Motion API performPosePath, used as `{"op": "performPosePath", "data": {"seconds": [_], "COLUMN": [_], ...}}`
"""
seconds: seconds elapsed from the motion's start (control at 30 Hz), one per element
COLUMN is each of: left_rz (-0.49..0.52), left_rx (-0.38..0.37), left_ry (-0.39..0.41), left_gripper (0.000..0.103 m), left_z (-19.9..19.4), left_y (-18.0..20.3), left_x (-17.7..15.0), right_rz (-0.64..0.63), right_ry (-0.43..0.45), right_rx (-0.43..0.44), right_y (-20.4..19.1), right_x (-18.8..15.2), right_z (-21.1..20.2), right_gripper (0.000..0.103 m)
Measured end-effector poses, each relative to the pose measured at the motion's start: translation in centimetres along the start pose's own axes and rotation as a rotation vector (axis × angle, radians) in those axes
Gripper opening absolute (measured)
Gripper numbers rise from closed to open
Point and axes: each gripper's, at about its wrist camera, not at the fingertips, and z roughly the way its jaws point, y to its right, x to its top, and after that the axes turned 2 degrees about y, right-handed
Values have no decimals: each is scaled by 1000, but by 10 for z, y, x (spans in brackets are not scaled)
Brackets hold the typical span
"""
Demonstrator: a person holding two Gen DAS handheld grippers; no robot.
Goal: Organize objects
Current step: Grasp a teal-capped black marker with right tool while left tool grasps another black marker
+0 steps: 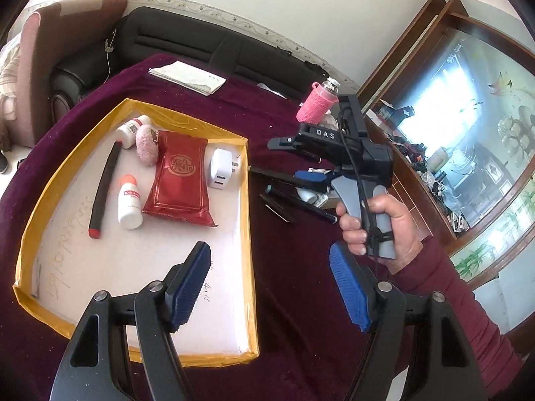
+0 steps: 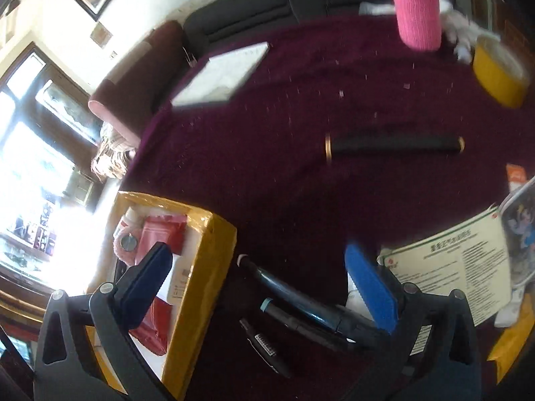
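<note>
Blurred pens (image 2: 301,310) lie partly hidden beneath the gaping, empty right gripper (image 2: 260,287); left gripper (image 1: 271,287) likewise released.

Yellow-rimmed tray (image 1: 245,200), red packet (image 1: 180,180), open jaws

Your counter (image 1: 294,260) wore a dark maroon cloth. Under your left jaws sat the yellow-rimmed tray (image 1: 245,220). Below your right jaws lay several dark pens (image 2: 301,304); ahead of them lay a black tube (image 2: 394,145), beyond it a pink-sleeved bottle (image 2: 418,16) and folded papers (image 2: 220,73).
</note>
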Motion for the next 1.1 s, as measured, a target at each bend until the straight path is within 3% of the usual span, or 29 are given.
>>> {"op": "performPosePath", "data": {"seconds": [0.07,0.17,0.27,0.33,0.4,0.5,0.6,0.67,0.7,0.73,0.8,0.97,1.03,1.1], "left_rz": [19,30,40,44,58,108,161,222,252,281,312,350,373,416], "left_rx": [6,-21,-43,-43,-40,-11,-1,26,40,55,60,42,57,74], "left_ry": [7,0,-18,-31,-37,-4,12,11,9,2,-25,-111,-132,-155], "left_gripper": [68,68,68,68,68,68,68,68,68,68,68,68,67,67], "left_z": [-2,6,19,25,25,13,4,6,9,14,29,66,77,91], "left_y": [1,5,12,17,22,27,29,37,42,47,57,77,84,91], "left_x": [1,2,0,-3,-6,-8,-9,-10,-12,-13,-15,-15,-14,-11], "right_rz": [-60,-68,-114,-137,-123,-93,-175,-215,-219,-217,-221,-260,-232,-221], "right_ry": [-23,-152,-117,-33,11,22,91,130,129,117,115,82,68,80], "right_rx": [19,192,138,48,11,-6,-227,-318,-356,-374,-380,-388,-375,-391], "right_y": [-5,-8,-10,-9,-8,-9,-14,-10,-6,1,3,-5,3,13], "right_x": [-22,-63,-86,-91,-93,-100,-103,-107,-108,-105,-96,-80,-82,-88], "right_z": [-11,-21,-38,-51,-55,-52,-50,-49,-47,-40,-30,-4,-12,-24], "right_gripper": [102,102,102,102,100,91,73,70,58,42,31,27,15,12]}}
